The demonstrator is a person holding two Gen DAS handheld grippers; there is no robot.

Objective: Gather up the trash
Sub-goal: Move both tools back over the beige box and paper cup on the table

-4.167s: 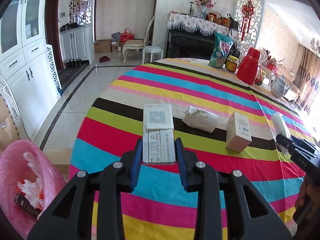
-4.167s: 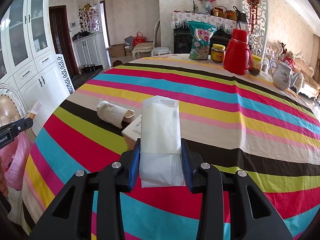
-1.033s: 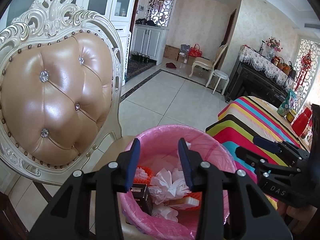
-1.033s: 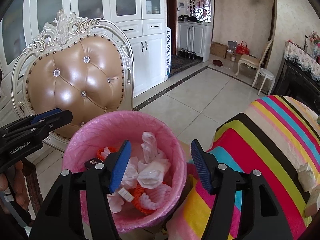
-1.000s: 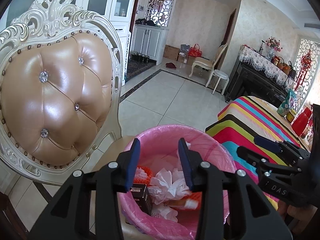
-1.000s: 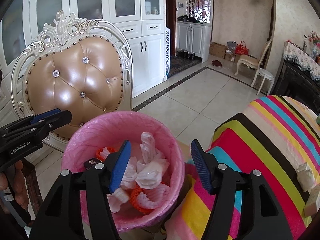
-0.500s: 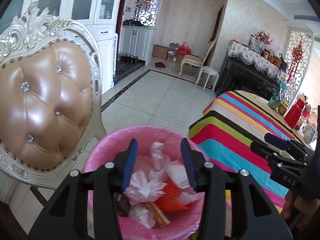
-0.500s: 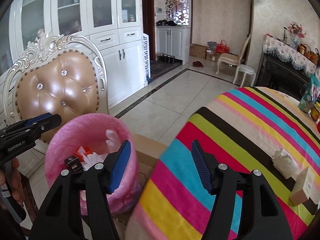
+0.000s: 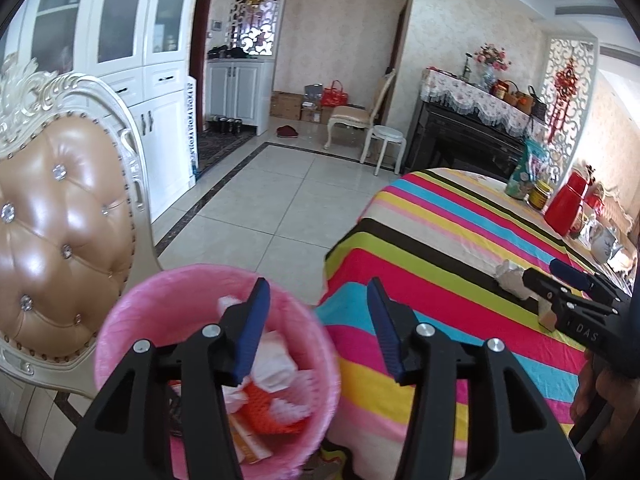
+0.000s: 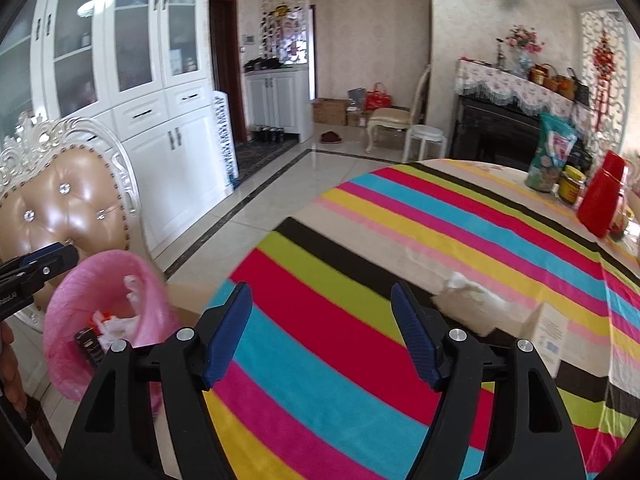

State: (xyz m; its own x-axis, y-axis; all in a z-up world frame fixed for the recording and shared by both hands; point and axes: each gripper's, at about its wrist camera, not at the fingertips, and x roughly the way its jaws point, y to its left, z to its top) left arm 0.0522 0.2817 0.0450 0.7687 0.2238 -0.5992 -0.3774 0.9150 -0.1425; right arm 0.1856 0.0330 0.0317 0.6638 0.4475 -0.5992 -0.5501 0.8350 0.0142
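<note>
- Pink liner is wrapping the bin (image 9: 120, 320) in the left wrist view, and the bin is sitting on the floor between the chair (image 9: 60, 220) and the striped desk (image 9: 440, 280).
- The left tongs (image 9: 318, 330) are hanging released over the bin's right edge, jaws just having been opening, nothing between them.
- Crumpled white and orange trash (image 9: 276, 380) is lying inside the bin.
- The right tongs (image 9: 568, 276) are showing at the right edge, over the desk, near a crumpled wrapper (image 9: 510, 280).
- In the right wrist view, the right tongs (image 10: 322, 334) are hovering released over the desk (image 10: 320, 320), jaws just having been opening, holding nothing.
- A wrapper (image 10: 472, 304) and a box (image 10: 554, 332) are lying on the desk, touching, just right of the tongs.
- The bin (image 10: 104, 312) is standing at lower left, beside the desk, with the left tongs (image 10: 44, 260) just above it.
</note>
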